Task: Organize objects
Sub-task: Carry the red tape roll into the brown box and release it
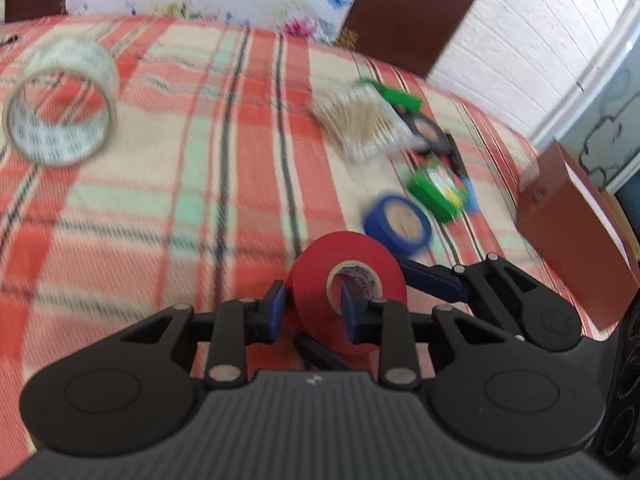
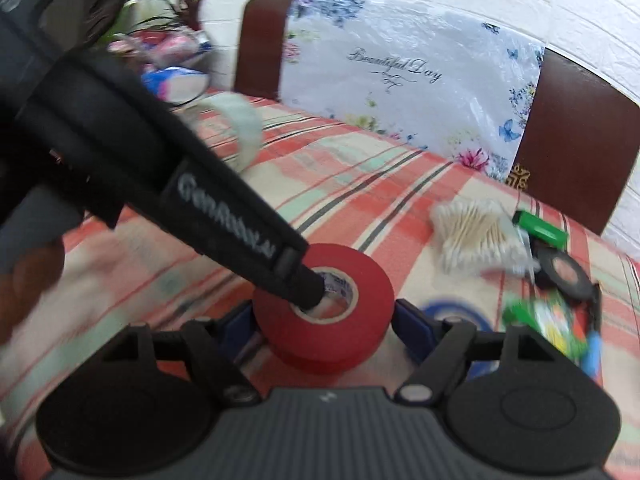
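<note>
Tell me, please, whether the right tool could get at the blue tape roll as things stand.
Likely yes, but not straight away: the right tool stands open around the red tape roll, which the left tool grips. The blue tape roll lies close beyond it, uncovered.

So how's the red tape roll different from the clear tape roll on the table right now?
The red tape roll is opaque, while the clear tape roll is see-through with small print. The red roll is pinched through its core by the left gripper, with the right gripper open around it; the clear roll sits alone on the checked tablecloth, apart from both grippers. Both are ring-shaped tapes.
</note>
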Tool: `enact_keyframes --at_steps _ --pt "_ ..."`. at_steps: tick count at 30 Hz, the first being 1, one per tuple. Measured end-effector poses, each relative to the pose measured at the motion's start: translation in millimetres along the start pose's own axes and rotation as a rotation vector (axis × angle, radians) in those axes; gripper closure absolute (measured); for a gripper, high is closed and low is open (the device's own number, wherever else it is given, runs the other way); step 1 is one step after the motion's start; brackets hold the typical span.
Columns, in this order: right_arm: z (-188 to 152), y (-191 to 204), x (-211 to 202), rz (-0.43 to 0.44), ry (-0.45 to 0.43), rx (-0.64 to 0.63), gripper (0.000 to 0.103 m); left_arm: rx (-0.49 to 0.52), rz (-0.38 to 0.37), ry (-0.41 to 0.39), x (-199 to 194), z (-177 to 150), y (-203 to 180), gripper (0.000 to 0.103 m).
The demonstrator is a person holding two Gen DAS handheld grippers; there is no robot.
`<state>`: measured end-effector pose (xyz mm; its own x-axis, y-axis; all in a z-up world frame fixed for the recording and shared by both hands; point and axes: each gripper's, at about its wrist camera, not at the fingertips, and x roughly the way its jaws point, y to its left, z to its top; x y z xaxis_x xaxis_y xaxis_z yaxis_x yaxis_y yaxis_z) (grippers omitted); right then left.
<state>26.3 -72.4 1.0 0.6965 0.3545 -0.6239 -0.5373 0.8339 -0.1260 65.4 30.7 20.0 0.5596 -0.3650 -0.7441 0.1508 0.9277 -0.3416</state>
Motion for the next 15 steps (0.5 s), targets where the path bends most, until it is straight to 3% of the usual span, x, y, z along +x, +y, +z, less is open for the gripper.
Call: enact_keyframes --at_steps 3,8,15 --pt "-26 -8 -29 -0.018 0.012 0.042 0.027 0.077 -0.005 0.028 6 -15 -36 0.071" --pt "-51 -50 -75 -0.193 -0.061 0.133 0.027 0.257 -0.067 0.021 25 8 -121 0.071" --pt "-54 -165 -146 -0.539 -0.228 0.259 0.027 0.5 -0.235 -0.138 50 61 -271 0.071"
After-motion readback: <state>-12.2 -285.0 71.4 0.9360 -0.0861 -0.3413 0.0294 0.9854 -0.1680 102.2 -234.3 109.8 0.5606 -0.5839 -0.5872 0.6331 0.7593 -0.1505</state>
